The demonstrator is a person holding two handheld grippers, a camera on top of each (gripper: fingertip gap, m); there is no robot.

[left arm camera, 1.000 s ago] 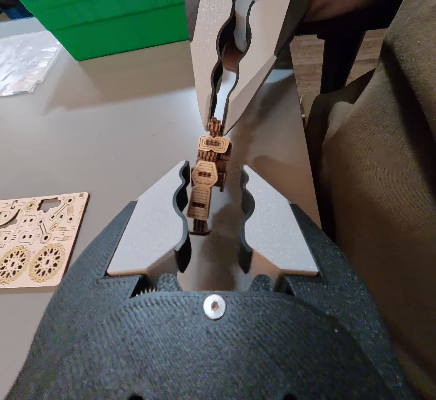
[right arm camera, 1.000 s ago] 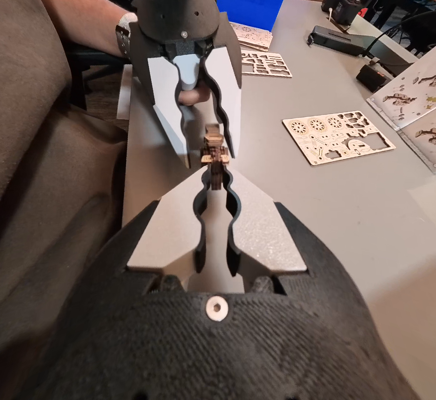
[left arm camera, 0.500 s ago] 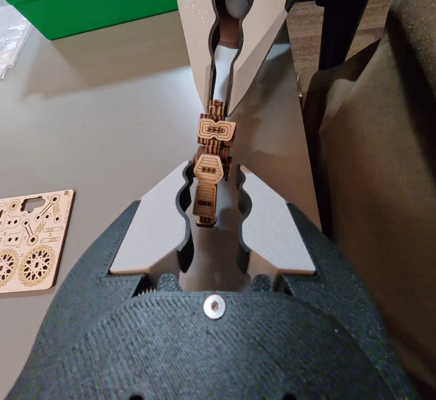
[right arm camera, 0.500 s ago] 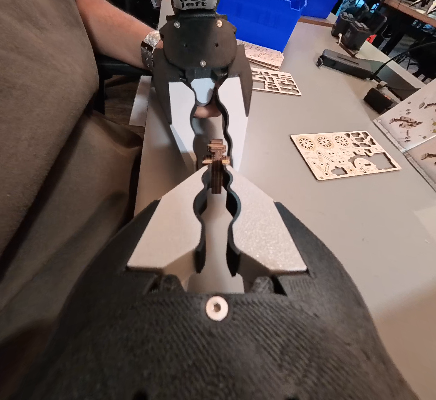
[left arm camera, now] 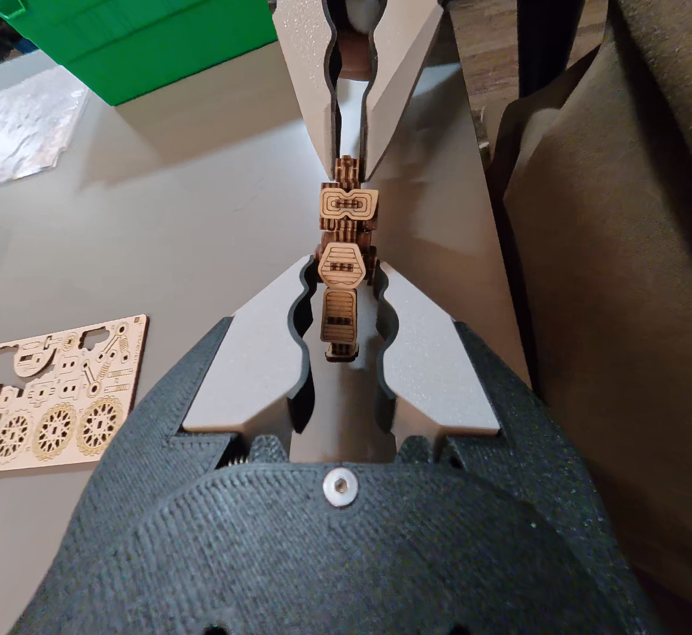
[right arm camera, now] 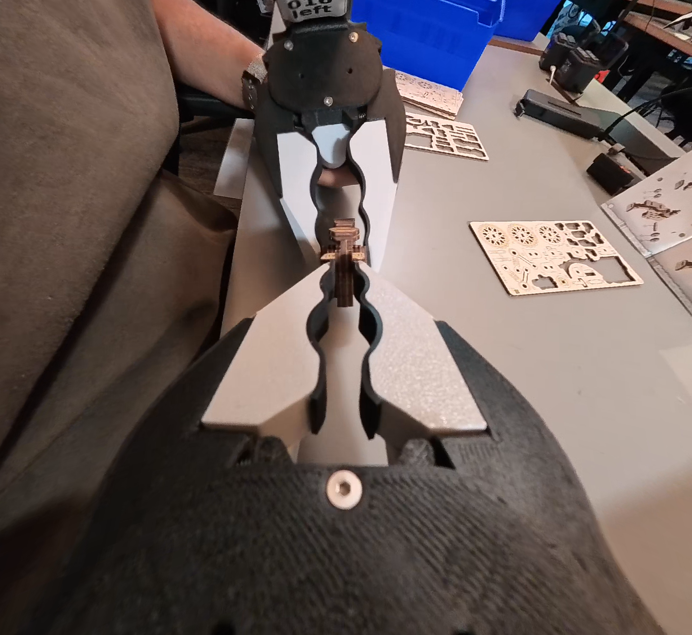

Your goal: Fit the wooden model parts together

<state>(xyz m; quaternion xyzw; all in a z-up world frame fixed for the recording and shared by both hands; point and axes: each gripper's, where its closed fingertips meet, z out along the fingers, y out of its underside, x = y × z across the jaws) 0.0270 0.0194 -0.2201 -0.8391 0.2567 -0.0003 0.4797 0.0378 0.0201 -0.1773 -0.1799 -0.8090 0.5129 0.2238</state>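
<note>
A plain grey surface [right arm camera: 486,317] runs away from the seated person [right arm camera: 75,168], its near edge lying just beside their lap. Along its far side stand blue bins [right arm camera: 430,29], a stack of laser-cut wooden sheets [right arm camera: 430,93] and black devices with cables [right arm camera: 561,115]; a green bin [left arm camera: 149,25] and a crinkled clear plastic bag [left arm camera: 33,130] sit at the other end. A partly emptied wooden parts sheet [right arm camera: 554,254] lies flat in the open middle, well apart from the claws, with bare surface around it. Above the near edge, the small wooden model [left arm camera: 344,261] hangs in the air. The right claw [right arm camera: 342,272] is pinching one end of the model. The left claw [left arm camera: 344,272] stands slightly spread around the other end; whether its pads touch the wood cannot be told.
</note>
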